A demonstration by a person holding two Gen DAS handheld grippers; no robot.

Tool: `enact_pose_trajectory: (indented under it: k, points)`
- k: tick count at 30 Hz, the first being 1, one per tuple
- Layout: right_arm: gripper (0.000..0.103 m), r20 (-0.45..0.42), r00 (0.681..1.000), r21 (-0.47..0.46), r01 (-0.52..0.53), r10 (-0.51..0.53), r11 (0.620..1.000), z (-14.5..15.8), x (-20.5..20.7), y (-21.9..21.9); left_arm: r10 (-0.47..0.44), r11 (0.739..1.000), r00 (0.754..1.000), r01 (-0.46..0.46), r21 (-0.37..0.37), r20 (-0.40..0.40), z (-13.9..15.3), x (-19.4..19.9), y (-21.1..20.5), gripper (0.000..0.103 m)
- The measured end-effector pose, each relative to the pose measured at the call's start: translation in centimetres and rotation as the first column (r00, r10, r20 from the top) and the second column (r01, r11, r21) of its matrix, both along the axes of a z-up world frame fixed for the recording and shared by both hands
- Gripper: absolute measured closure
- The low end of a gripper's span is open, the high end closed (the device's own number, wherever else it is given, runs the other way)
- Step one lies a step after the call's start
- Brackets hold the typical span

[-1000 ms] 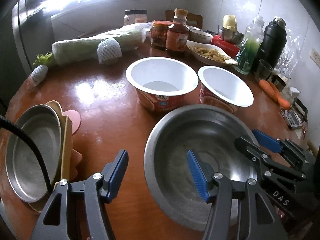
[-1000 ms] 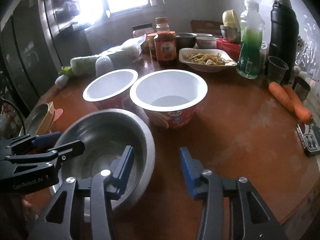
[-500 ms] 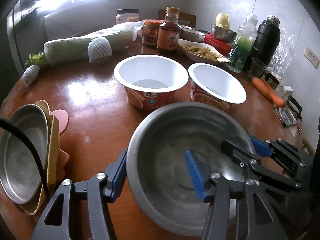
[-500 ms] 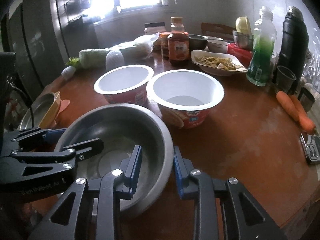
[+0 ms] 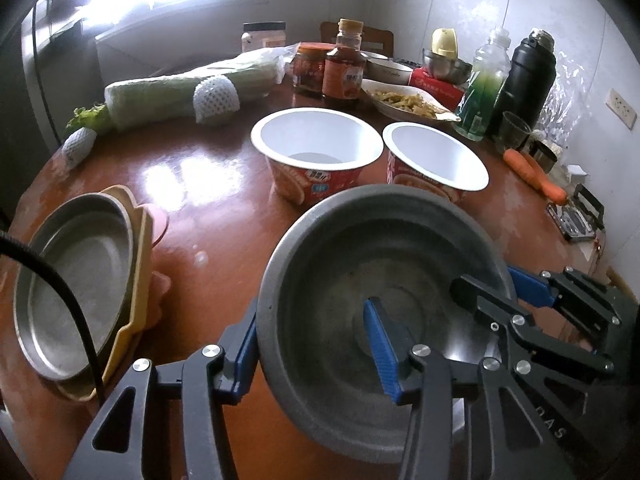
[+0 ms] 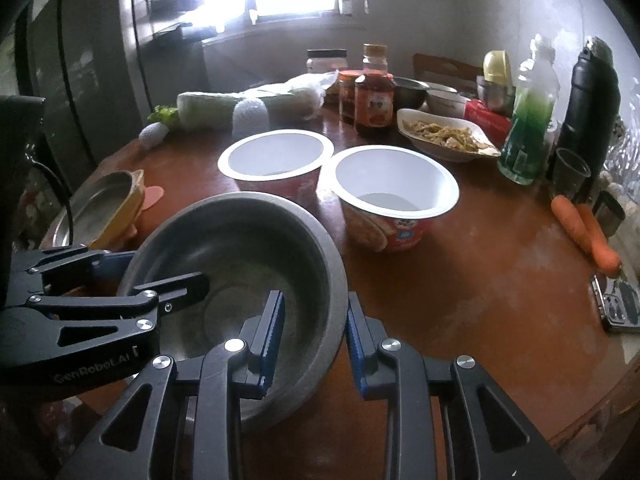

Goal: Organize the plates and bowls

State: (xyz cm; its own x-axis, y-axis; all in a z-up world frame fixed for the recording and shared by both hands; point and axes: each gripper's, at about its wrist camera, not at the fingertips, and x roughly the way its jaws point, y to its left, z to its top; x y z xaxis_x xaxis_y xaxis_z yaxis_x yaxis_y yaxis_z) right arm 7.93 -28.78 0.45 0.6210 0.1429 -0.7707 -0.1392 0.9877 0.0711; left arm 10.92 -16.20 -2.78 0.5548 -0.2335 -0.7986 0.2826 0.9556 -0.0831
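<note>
A grey steel bowl (image 5: 380,248) (image 6: 248,240) sits tilted at the near side of the brown table. My right gripper (image 6: 314,340) is shut on its right wall, one pad inside and one outside; the left wrist view shows it (image 5: 500,292) too. My left gripper (image 5: 312,352) (image 6: 152,276) straddles the bowl's left wall with its jaws closing. Its outer pad is at the wall and the inner pad stands apart from it. Behind the steel bowl stand two empty white noodle bowls (image 5: 316,140) (image 5: 436,152). A steel plate (image 5: 76,272) (image 6: 96,204) lies on yellow and pink plates at the left.
Along the back lie a wrapped cabbage (image 5: 172,92), sauce jars (image 5: 344,76), a dish of food (image 5: 404,100), a green bottle (image 5: 484,88) and a black flask (image 5: 528,76). Carrots (image 6: 588,232) and a phone (image 6: 620,308) lie by the table's right edge.
My right gripper has shut on the steel bowl's right wall. The left jaws have narrowed around its left wall. The bowl now sits tilted and higher in both views.
</note>
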Motion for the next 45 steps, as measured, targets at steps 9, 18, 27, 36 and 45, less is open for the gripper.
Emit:
enact_pose_trajectory:
  k: [9,18,27,36,45]
  points:
    - [0.072,0.000,0.999,0.005,-0.050,0.050,0.999,0.3,-1.0,2.1,0.040,0.999,0.999,-0.040,0.002,0.008,0.1,-1.1,2.0,0.053]
    - [0.072,-0.015,0.999,0.023,-0.047,0.048,0.999,-0.4,-0.8,2.5,0.053,0.999,0.999,-0.053,-0.005,0.009,-0.4,-1.0,2.4,0.053]
    - [0.070,-0.028,0.999,0.040,-0.040,0.041,0.998,-1.0,-0.7,2.4,0.052,0.999,0.998,-0.052,-0.008,0.021,-0.6,-1.0,2.4,0.053]
    - [0.070,-0.032,0.999,0.046,-0.034,0.036,0.998,-1.1,-0.5,2.5,0.051,0.999,0.998,-0.050,-0.013,0.031,-0.7,-0.9,2.5,0.053]
    - [0.066,-0.019,1.000,0.089,-0.018,0.020,0.996,-0.5,-0.8,2.0,0.052,0.998,0.998,-0.052,-0.026,0.032,-0.5,-0.9,2.5,0.053]
